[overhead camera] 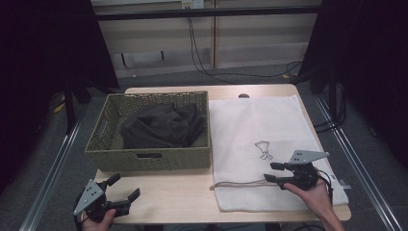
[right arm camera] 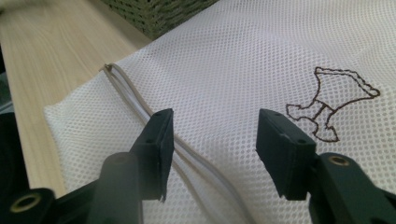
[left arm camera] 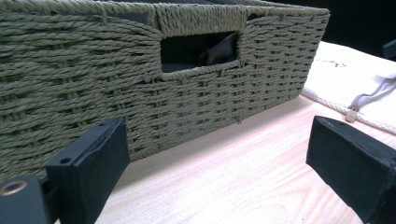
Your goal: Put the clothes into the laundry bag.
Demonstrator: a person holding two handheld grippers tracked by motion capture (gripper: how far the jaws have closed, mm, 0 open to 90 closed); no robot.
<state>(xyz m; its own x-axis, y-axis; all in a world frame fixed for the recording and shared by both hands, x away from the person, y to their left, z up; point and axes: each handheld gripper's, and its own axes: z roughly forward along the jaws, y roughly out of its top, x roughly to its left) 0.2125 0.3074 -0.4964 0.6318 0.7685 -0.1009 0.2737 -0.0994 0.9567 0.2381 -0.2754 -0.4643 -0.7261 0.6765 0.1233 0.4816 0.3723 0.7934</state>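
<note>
While the left gripper [overhead camera: 126, 188] waits spread by the basket [overhead camera: 149, 159] holding the dark garment [overhead camera: 161, 126], the right gripper [overhead camera: 273, 172] hovers, unclenched, over the mesh bag [overhead camera: 260, 120] beside the basket, likely to grasp its drawstring [right arm camera: 140, 107].

Your white mesh laundry bag [overhead camera: 269, 130] lies flat on the right half of the table, its near edge close to the near table edge and its left edge just beside the basket. It bears a small brown outlined emblem [right arm camera: 331, 105] toward its near middle. A grey drawstring [overhead camera: 238, 184] trails leftward across its near left corner. The green woven basket [overhead camera: 110, 156] sits on the left, upright, with a dark garment [overhead camera: 161, 126] bunched inside it.
</note>
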